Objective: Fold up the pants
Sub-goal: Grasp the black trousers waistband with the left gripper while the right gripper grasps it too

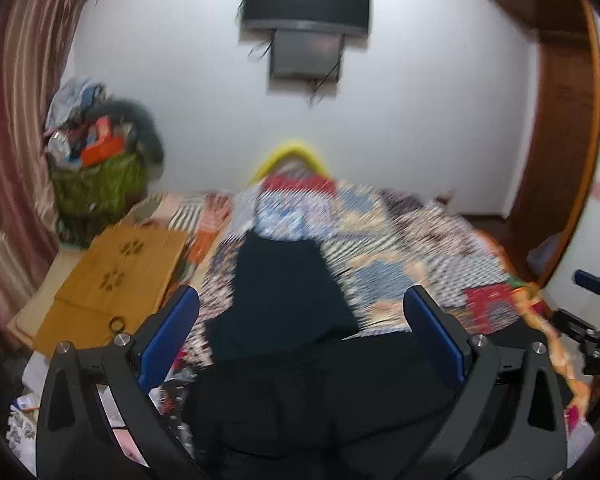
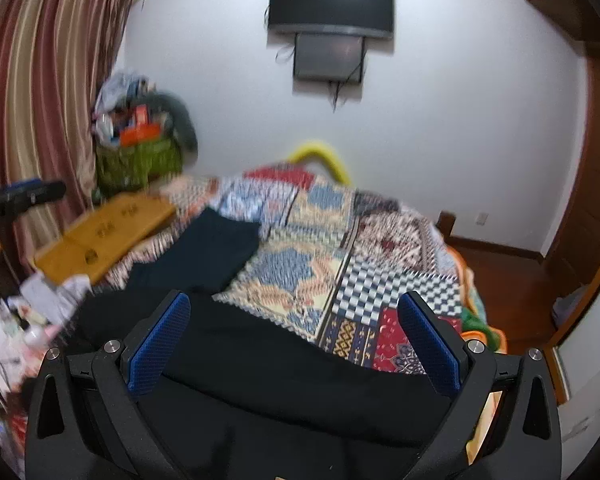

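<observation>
The black pants [image 1: 292, 344] lie spread on a bed covered by a patchwork quilt [image 1: 412, 248], their broad upper part bunched nearest the cameras and one leg stretching away toward the far wall. The left gripper [image 1: 302, 300] hangs over the near part of the pants with its blue-padded fingers [image 1: 168, 332] set wide apart and nothing between them; the dark cloth fills the space below. The right gripper [image 2: 294, 308] is spread just as wide above the near edge of the same garment, also holding nothing, with the quilt showing beyond its pads. In the right wrist view the left gripper shows as a dark shape at the left edge, and in the left wrist view the right gripper appears at the far right edge. A wooden board [image 1: 112, 276] lies on the left side of the bed, just beside the pants' leg. A green basket [image 2: 140, 164] heaped with clutter stands by the striped curtain [image 2: 32, 92], and a dark television [image 2: 332, 4] is mounted on the white wall. Both views are blurred.
</observation>
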A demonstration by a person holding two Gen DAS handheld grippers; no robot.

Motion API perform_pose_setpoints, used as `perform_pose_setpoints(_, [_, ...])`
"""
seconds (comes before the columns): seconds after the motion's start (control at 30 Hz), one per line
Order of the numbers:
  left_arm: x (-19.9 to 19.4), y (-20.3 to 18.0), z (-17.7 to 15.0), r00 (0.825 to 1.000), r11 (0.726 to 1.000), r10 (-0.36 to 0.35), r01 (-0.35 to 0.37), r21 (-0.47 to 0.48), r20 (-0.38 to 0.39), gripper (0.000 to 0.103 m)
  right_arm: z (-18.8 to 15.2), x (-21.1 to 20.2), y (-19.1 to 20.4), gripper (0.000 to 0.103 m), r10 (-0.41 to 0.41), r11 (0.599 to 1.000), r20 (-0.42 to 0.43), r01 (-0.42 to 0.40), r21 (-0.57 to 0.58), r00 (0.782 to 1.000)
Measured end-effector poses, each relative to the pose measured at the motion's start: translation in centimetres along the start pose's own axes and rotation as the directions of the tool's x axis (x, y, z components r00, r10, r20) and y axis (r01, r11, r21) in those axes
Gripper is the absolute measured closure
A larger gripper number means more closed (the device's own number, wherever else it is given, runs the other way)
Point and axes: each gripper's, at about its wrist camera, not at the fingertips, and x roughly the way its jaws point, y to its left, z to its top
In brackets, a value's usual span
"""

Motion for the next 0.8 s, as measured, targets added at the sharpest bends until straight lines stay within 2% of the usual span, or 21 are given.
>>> perform_pose_setpoints(0.1, [4.5,2.3,-0.9,0.995,1.000,0.018,-0.019,-0.011,-0.097,0.000,-0.6,3.5,-0.5,0.000,0.038,0.999,-0.083,-0.040,-0.028,0.996])
perform_pose_setpoints(0.23, [10.4,4.9,-3.1,0.968,0.999,0.026,-0.034,-0.028,-0.250,0.000,-1.2,7.8,-1.1,0.000,0.082,0.995,-0.184,-0.092,-0.047,0.980])
perform_pose_setpoints(0.37, [15.7,7.2,-6.0,0.912,0.999,0.019,-0.037,-0.037,-0.410,0.004,-1.6,11.3,-1.3,0.000,0.123,0.987,-0.276,-0.146,-0.066,0.953])
perform_pose_setpoints(0.43, [18.0,8.4,-7.6,0.871,0.997,0.009,-0.044,-0.059,-0.491,0.014,-1.6,12.9,-1.2,0.001,0.132,0.981,-0.317,-0.169,-0.092,0.939])
perform_pose_setpoints(0.53, [20.8,10.5,-9.4,0.810,0.991,-0.023,-0.060,-0.121,-0.586,0.020,-1.6,15.0,-1.1,0.001,0.137,0.973,-0.366,-0.194,-0.126,0.921])
perform_pose_setpoints(0.6, [22.1,11.8,-10.4,0.775,0.984,-0.057,-0.063,-0.167,-0.630,0.023,-1.5,16.1,-1.0,0.002,0.151,0.965,-0.390,-0.221,-0.141,0.908])
perform_pose_setpoints(0.7, [23.7,12.5,-11.6,0.732,0.980,-0.097,-0.048,-0.193,-0.675,0.023,-1.4,17.6,-0.9,0.005,0.187,0.950,-0.421,-0.272,-0.153,0.888])
perform_pose_setpoints(0.8, [24.6,12.4,-12.3,0.703,0.977,-0.132,-0.027,-0.211,-0.699,0.026,-1.5,19.1,-0.5,0.013,0.221,0.934,-0.463,-0.323,-0.154,0.858])
